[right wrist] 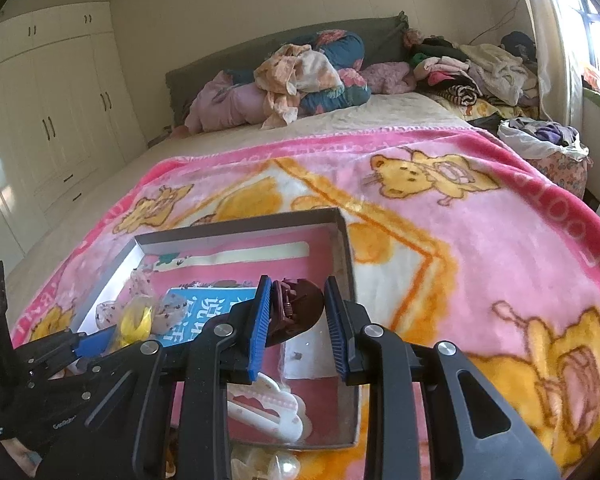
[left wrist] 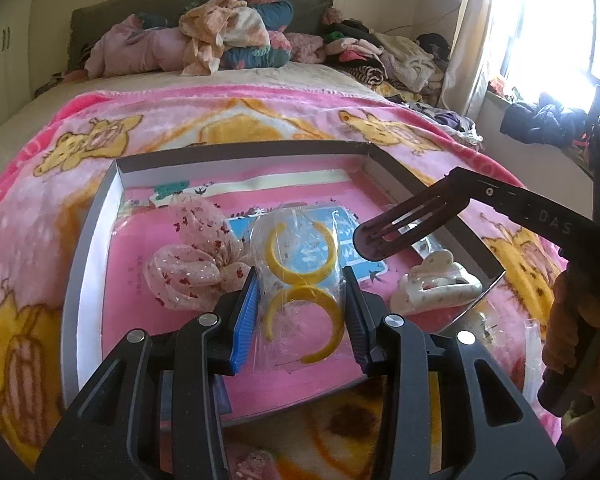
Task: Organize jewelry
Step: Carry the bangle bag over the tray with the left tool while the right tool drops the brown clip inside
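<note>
A shallow grey box with a pink picture floor lies on the bed; it also shows in the right wrist view. In it lie a pink spotted scrunchie bow, a clear bag of yellow hoop earrings and a white hair claw. My left gripper is open, its blue pads either side of the bag. My right gripper is open above the box, with a dark maroon hair claw between its pads, touching the left pad. That claw also shows in the left wrist view.
A pink cartoon-bear blanket covers the bed. Pillows and piled clothes lie at the headboard. White wardrobes stand at the left, a bright window at the right. A white claw lies near the box's front.
</note>
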Tool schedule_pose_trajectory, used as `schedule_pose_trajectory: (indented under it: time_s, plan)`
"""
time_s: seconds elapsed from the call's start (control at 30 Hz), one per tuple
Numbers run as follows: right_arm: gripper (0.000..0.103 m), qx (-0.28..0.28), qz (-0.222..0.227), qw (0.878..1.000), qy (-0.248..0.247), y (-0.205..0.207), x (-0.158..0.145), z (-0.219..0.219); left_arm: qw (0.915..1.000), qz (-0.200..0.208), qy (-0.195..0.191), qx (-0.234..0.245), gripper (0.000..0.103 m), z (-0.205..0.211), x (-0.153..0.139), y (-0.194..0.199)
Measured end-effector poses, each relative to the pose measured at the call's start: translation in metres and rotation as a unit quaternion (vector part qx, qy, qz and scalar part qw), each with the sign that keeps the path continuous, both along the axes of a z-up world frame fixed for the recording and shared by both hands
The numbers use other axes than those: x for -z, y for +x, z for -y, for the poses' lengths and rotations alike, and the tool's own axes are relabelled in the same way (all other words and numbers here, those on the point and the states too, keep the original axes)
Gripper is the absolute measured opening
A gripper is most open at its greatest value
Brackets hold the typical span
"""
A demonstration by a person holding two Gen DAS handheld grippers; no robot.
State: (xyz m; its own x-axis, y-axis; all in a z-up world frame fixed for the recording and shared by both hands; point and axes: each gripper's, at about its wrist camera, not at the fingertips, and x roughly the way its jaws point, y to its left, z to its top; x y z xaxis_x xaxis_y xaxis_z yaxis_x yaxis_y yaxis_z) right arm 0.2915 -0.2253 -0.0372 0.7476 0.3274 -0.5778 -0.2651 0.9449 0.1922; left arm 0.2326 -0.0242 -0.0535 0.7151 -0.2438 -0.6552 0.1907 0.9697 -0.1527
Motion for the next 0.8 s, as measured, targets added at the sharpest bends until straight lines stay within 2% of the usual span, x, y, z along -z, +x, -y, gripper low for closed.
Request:
schedule_pose_trajectory:
  time_s: [0.8]
  plan:
    - [0.027, 0.006, -0.024, 1.0, 0.002, -0.001, 0.012, -0.003, 0.9999, -0.009, -0.003, -0.008, 0.031, -0.007, 0.007, 0.002]
